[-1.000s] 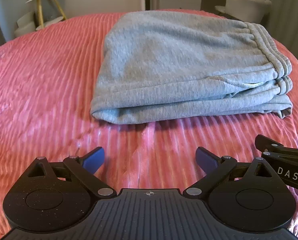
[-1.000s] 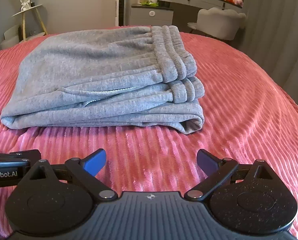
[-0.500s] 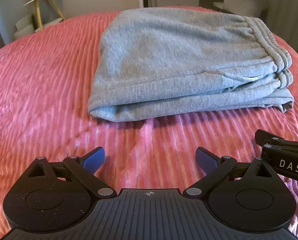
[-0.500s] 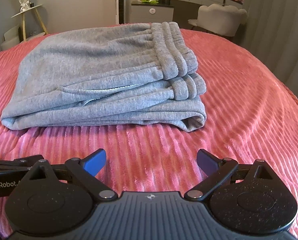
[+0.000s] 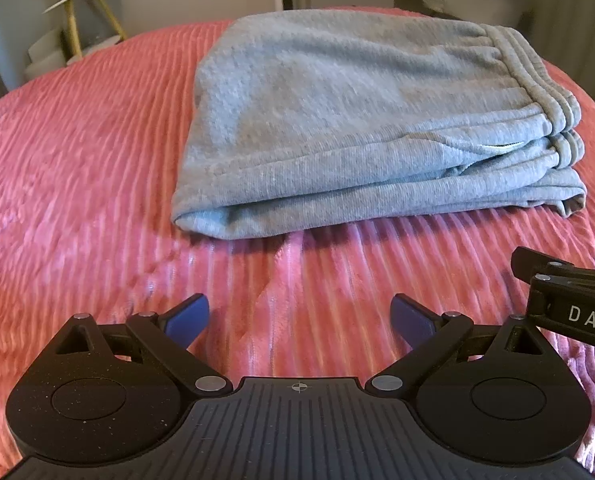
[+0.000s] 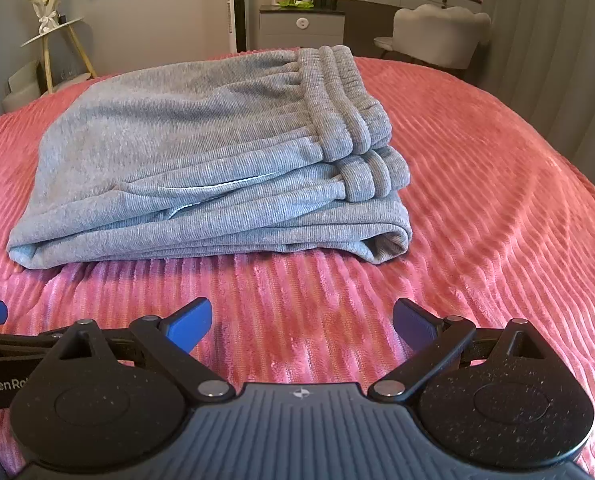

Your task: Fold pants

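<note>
Left gripper (image 5: pixel 299 320) and right gripper (image 6: pixel 302 322) hover side by side, jaws spread, empty.

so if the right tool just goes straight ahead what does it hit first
Probably the near folded edge of the pants, after a bare strip of bedspread. The right tool is open and empty; its height above the bed is unclear.

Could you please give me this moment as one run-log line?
stage: fold looks done | grey sweatpants: folded stack on pink bedspread | left gripper: open, empty | right gripper: open, empty
</note>
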Demonstrator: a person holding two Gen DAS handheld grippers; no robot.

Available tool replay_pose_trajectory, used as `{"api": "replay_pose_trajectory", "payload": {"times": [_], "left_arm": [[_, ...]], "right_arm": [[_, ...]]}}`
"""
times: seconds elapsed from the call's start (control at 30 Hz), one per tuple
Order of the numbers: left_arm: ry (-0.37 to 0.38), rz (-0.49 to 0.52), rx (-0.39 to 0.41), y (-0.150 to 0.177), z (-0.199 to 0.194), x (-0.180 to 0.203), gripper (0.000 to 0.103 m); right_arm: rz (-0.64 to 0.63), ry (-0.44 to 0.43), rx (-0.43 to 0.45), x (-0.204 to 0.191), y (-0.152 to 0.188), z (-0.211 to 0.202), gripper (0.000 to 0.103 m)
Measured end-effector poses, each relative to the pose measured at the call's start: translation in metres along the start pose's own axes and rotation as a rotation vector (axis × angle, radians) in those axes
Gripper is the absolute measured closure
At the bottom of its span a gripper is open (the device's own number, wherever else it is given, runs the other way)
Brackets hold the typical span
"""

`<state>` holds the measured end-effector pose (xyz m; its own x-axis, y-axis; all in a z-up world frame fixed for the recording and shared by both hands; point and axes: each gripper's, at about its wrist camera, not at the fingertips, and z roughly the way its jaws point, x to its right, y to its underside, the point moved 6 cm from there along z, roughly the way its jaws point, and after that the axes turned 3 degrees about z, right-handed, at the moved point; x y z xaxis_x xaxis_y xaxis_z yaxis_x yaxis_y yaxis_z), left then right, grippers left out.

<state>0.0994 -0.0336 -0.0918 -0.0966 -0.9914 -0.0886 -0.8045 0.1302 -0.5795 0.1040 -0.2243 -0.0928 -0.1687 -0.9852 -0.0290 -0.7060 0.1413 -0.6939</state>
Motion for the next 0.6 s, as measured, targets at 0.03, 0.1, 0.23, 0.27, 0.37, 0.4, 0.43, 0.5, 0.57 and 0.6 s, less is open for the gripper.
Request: {"api": "replay_pose_trajectory", "payload": {"times": [0.03,0.1,0.23,0.27,0.37,0.4,0.43,0.5,0.57,0.6], "left_arm": [[0.000,0.001,-0.001,0.0002,0.0003,0.0000,0.003],[-0.001,0.002,-0.004,0.0007,0.0008,0.0003,0.003],[-0.001,0.003,-0.009,0.0011,0.0016,0.0010,0.003],[-0.002,0.003,-0.009,0.0011,0.0017,0.0011,0.003],[-0.001,0.003,-0.012,0.0017,0.0019,0.0012,0.003],[-0.001,0.003,-0.012,0.0017,0.0019,0.0013,0.003],[-0.001,0.003,-0.012,0.0017,0.0019,0.0014,0.003],[-0.002,0.003,-0.013,0.0019,0.0019,0.0016,0.003],[-0.001,0.003,-0.012,0.0018,0.0019,0.0016,0.003],[-0.001,0.002,-0.012,0.0017,0.0019,0.0016,0.003]], "right_arm": [[0.001,-0.002,0.000,0.0000,-0.0001,-0.0002,0.006],[0.003,-0.005,0.002,0.0005,-0.0010,-0.0004,0.006],[0.006,-0.009,0.003,0.0005,-0.0013,-0.0011,0.006],[0.007,-0.009,0.002,0.0004,-0.0013,-0.0012,0.006],[0.008,-0.010,0.004,0.0004,-0.0016,-0.0013,0.006],[0.009,-0.011,0.005,0.0003,-0.0017,-0.0016,0.006],[0.010,-0.012,0.006,0.0002,-0.0016,-0.0018,0.006],[0.010,-0.014,0.006,0.0001,-0.0015,-0.0021,0.006],[0.010,-0.013,0.007,0.0000,-0.0016,-0.0020,0.006],[0.010,-0.014,0.007,0.0001,-0.0017,-0.0020,0.006]]}}
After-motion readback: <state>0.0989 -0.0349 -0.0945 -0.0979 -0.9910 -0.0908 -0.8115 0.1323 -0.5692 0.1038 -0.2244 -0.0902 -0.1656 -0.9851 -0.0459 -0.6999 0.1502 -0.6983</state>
